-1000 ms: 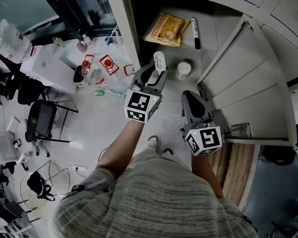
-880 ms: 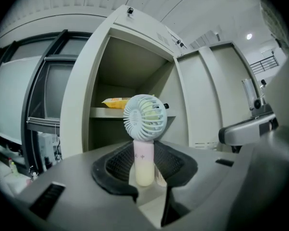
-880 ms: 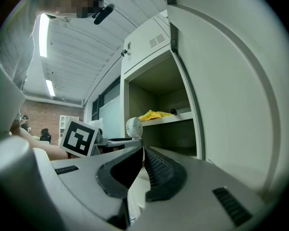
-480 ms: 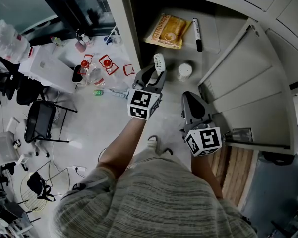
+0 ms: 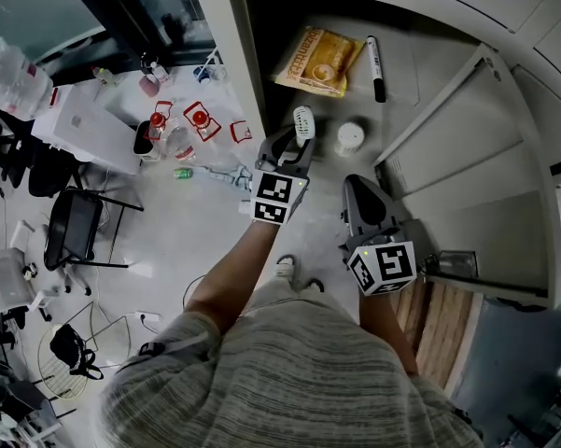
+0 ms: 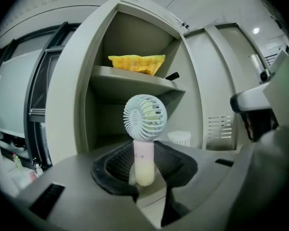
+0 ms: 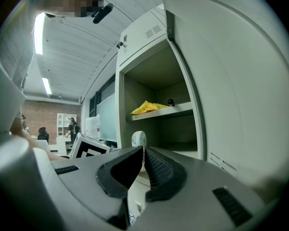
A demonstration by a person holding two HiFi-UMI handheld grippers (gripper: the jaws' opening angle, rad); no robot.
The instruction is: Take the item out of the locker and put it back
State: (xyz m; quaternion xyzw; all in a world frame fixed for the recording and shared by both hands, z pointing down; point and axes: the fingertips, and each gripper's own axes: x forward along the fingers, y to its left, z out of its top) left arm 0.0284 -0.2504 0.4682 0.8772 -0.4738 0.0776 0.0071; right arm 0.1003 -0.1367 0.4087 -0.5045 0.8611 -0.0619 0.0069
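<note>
A small white hand-held fan [image 6: 144, 129] stands upright between the jaws of my left gripper [image 6: 144, 177], which is shut on its pale handle. From the head view the fan [image 5: 302, 121] and left gripper [image 5: 289, 149] sit just outside the open locker [image 5: 252, 73], at its lower compartment. Nothing is between the jaws of my right gripper [image 5: 362, 199], which is shut and hangs beside the open locker door [image 5: 467, 147]. The right gripper view shows the fan [image 7: 139, 139] past its closed jaws [image 7: 143, 163].
The locker's upper shelf holds a yellow snack packet [image 5: 319, 56] and a black marker [image 5: 374, 67]. A white round container [image 5: 349, 137] stands on the lower shelf. To the left, a table [image 5: 93, 129] carries bottles and red items; chairs [image 5: 75, 227] stand below it.
My left gripper has moved down with the fan, drifting slightly right in the head view. The right gripper has stayed in place.
</note>
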